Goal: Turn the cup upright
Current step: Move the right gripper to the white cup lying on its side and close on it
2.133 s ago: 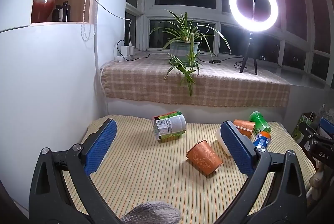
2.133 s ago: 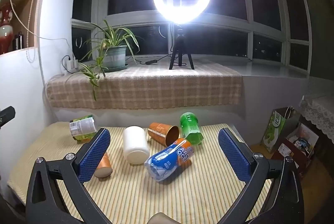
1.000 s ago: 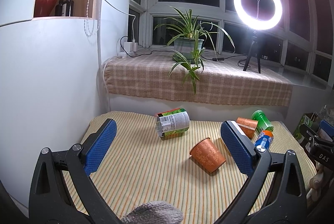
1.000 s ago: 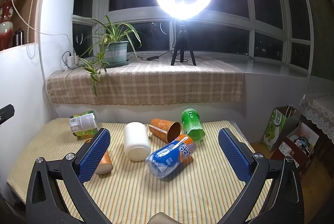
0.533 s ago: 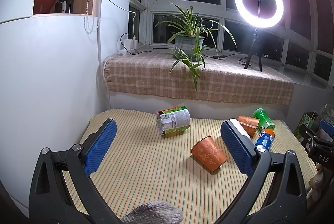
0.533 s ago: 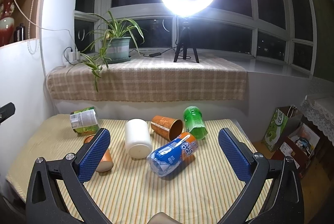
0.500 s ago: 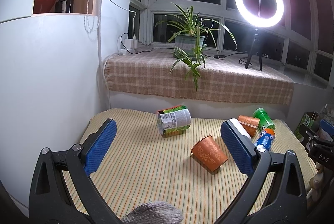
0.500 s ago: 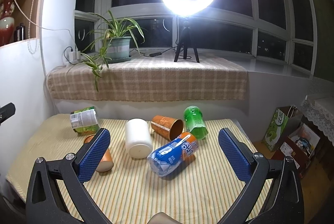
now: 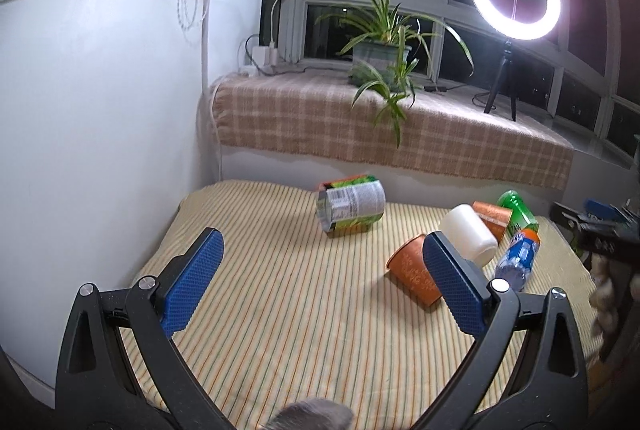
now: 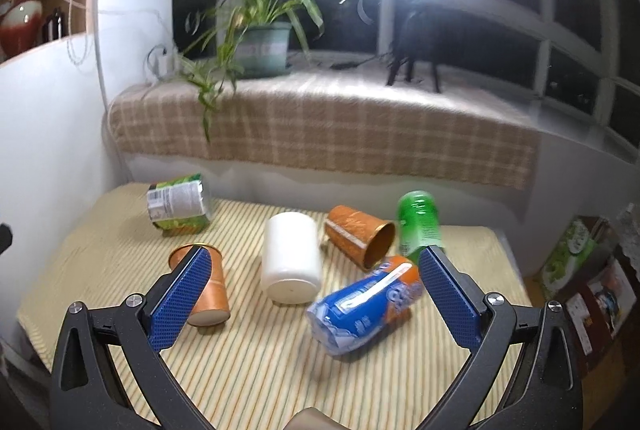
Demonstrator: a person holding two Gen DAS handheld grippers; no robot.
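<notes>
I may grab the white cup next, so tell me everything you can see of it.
The white cup is plain, matte and unmarked, plastic by its look. It lies on its side on the striped mat, its flat closed end toward the right wrist camera and its mouth facing away, unseen. Its far right side sits close to the orange patterned cup; whether they touch is unclear. Neither gripper holds it.

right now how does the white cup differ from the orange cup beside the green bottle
The white cup is plain and wider; the orange cup is patterned. The white cup shows its closed end toward the right tool's camera; the orange cup shows its open mouth, pointing right. Both lie on their sides on the striped cloth.
</notes>
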